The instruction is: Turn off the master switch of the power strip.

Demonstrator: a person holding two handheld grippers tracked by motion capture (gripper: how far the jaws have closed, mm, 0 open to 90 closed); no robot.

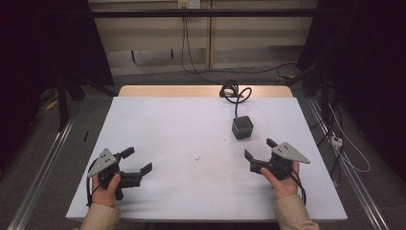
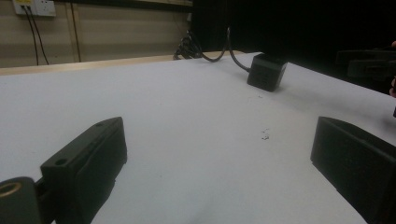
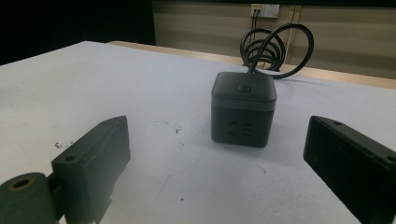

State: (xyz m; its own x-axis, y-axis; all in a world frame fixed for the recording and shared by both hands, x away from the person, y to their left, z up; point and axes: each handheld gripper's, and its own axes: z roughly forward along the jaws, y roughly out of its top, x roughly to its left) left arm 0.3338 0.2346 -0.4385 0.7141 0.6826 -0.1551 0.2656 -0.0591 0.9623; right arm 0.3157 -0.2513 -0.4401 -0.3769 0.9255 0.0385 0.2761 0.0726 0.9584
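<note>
- A dark cube-shaped power socket (image 1: 242,127) stands upright on the white table (image 1: 182,143), toward its far right, with its black cable (image 1: 233,91) running back to a loose coil at the table's far edge; in the right gripper view the cube (image 3: 243,108) shows a small button on top and socket slots on the near face.
- The right gripper (image 1: 258,152), held in a person's right hand (image 1: 281,178), rests nearest the cube, a little short of it and apart from it, with its jaws spread wide and holding nothing; seen along those jaws, the cube sits squarely between them but farther off.
- The left gripper (image 1: 139,159), in the person's left hand (image 1: 107,187), lies well apart from the cube at the table's near left, its jaws likewise spread wide and empty.
- From the left gripper view, the cube (image 2: 266,71) appears far off to the right, with the cable (image 2: 212,51) trailing behind it.
- Faint scuff marks (image 1: 197,157) dot the bare table between the two grippers.
- Judged from here, the stiff coiled cable could tug the cube askew or tip it if it is lifted or dragged, and a grip high on the smooth, rounded top edge could let it slip from the jaws.
</note>
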